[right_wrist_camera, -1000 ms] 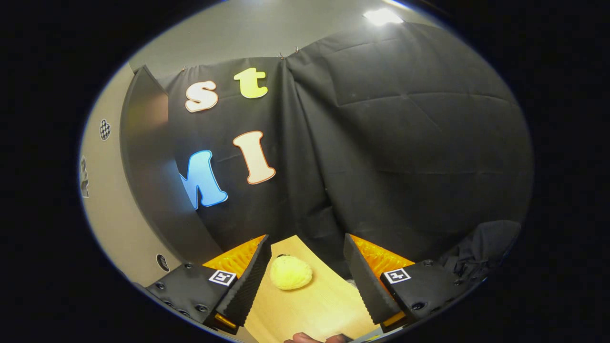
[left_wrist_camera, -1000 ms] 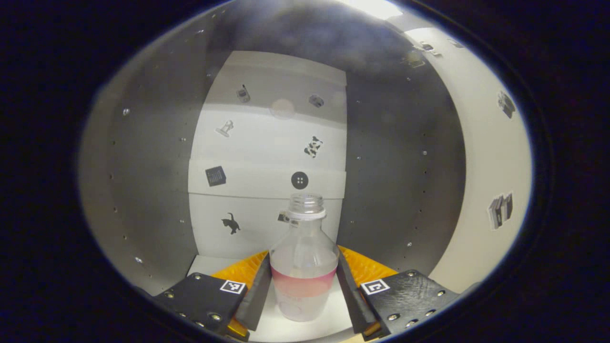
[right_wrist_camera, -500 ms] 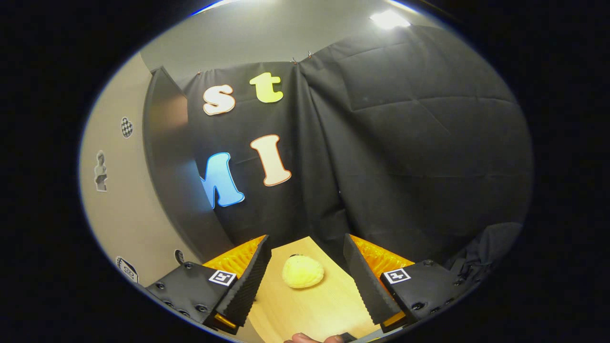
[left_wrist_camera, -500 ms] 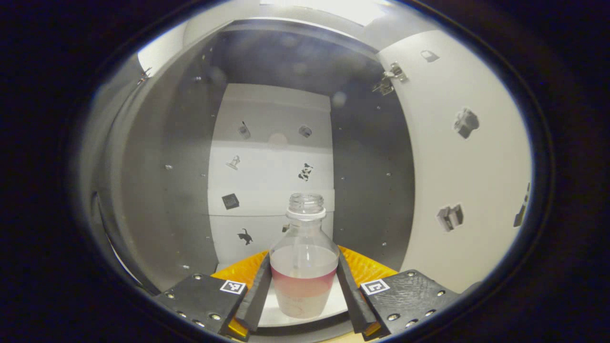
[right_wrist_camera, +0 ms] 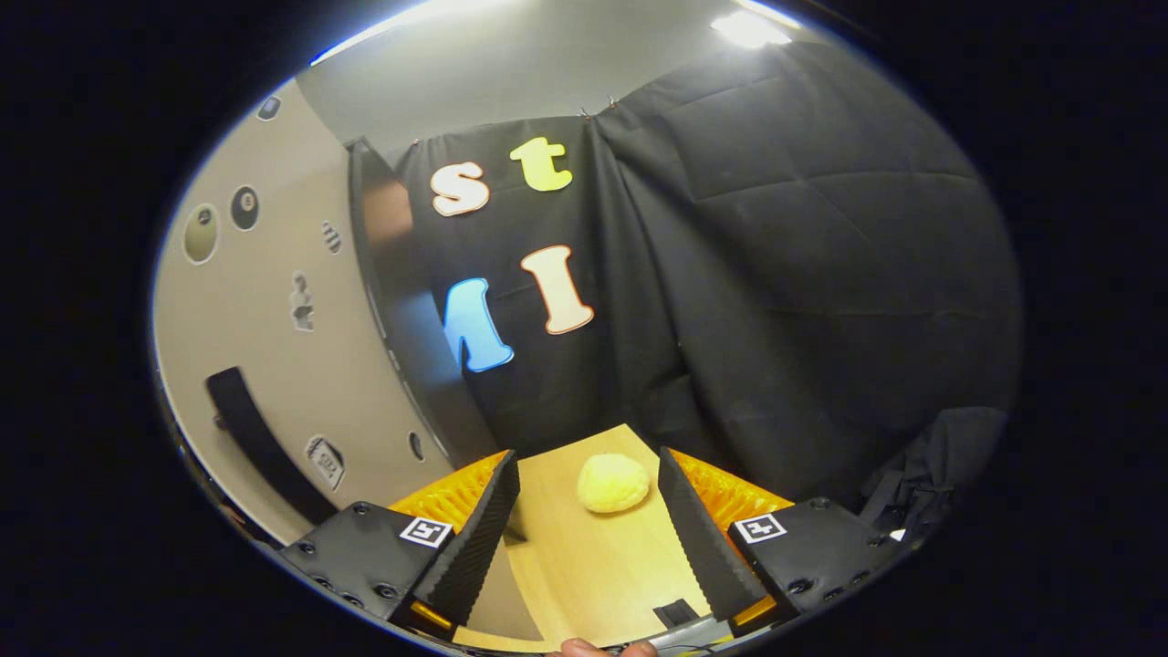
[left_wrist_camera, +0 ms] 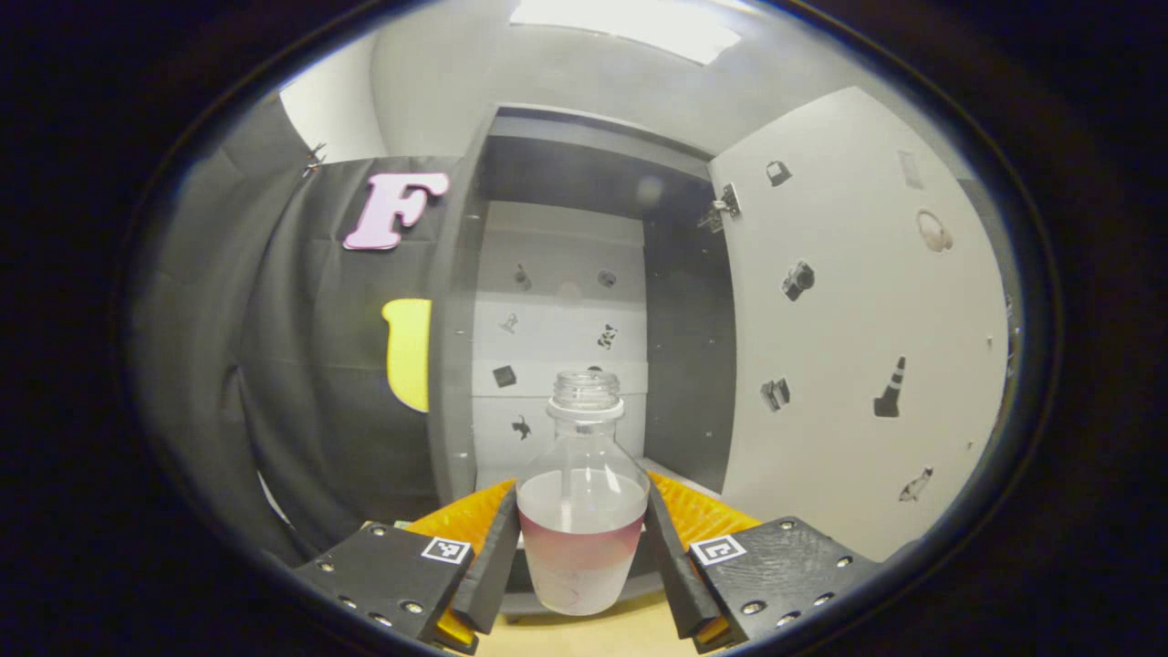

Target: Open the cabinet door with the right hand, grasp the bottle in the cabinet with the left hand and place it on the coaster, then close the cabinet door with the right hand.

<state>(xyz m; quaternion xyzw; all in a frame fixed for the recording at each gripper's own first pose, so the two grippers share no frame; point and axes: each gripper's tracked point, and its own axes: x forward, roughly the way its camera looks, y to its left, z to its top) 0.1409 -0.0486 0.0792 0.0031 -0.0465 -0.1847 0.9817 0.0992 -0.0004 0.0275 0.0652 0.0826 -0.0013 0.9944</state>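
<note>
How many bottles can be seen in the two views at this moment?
1. The bottle stands upright between the fingers of the left tool, in front of the open cabinet. Others could be hidden.

**Two gripper cameras, facing different ways**

The left gripper view looks level and straight into the open cabinet [left_wrist_camera: 557,301] from just outside its front edge. The bottle [left_wrist_camera: 582,511] stands very near the lens between that gripper's fingers [left_wrist_camera: 497,561], with the open door [left_wrist_camera: 858,319] swung out on the right of the view.

The right gripper view looks along the bench [right_wrist_camera: 584,557] toward the black cloth wall [right_wrist_camera: 803,301], from low and near the bench top. The door's outer face, with its handle [right_wrist_camera: 260,438], lies close on the left of this view.

Both views share the door, each seeing an opposite face, and the cloth wall.
</note>
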